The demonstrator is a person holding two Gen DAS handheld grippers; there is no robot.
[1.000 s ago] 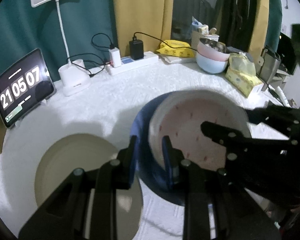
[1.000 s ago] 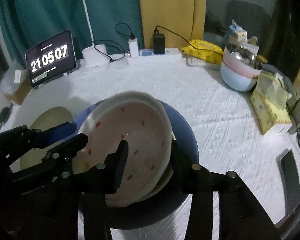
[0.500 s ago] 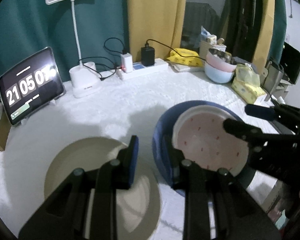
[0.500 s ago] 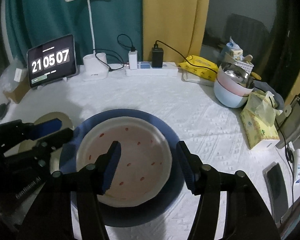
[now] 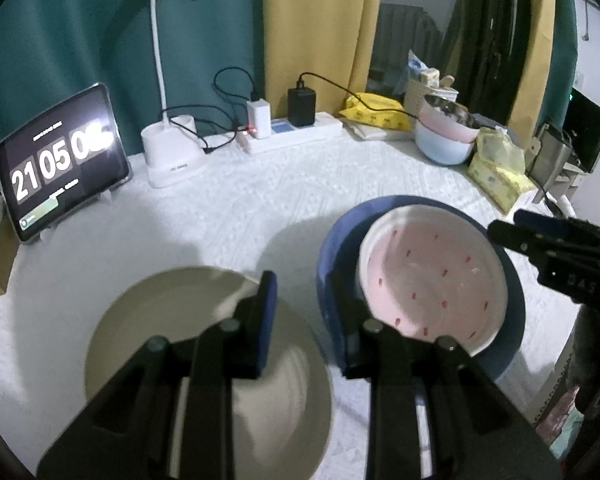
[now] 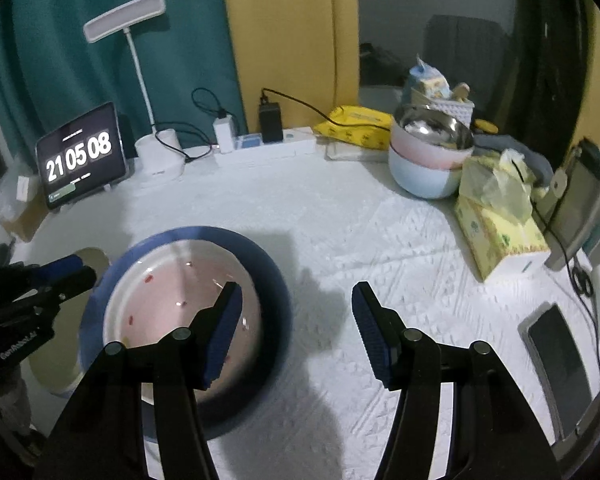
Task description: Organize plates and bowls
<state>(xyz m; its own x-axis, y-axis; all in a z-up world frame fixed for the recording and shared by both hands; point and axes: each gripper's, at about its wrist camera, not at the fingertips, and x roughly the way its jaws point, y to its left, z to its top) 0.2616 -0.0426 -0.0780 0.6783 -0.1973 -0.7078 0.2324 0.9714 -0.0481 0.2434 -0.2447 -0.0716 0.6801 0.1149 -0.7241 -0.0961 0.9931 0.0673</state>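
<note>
A pink plate with red specks (image 5: pixel 432 276) (image 6: pixel 172 280) lies flat inside a larger blue plate (image 5: pixel 328 256) (image 6: pixel 276 280) on the white tablecloth. A beige plate (image 5: pixel 160 340) lies to its left. My left gripper (image 5: pixel 302 316) hovers over the gap between the beige and blue plates, its jaws a narrow way apart with only cloth between them. My right gripper (image 6: pixel 298 324) stands open and empty, over the blue plate's right rim and the bare cloth beside it. Each gripper also shows in the other's view: left gripper (image 6: pixel 85 269), right gripper (image 5: pixel 508 222).
At the back right, a steel bowl sits in a pink bowl on a light-blue one (image 6: pixel 428 160). A tissue box (image 6: pixel 496 232) and a phone (image 6: pixel 560 356) lie on the right. A tablet clock (image 5: pixel 60 164), lamp base (image 5: pixel 172 152) and power strip (image 5: pixel 292 136) line the back.
The pink plate, tilted in the right gripper a second ago, now lies flat in the blue plate. The right gripper let go, widened and drew back to the right. Both views pulled back.
</note>
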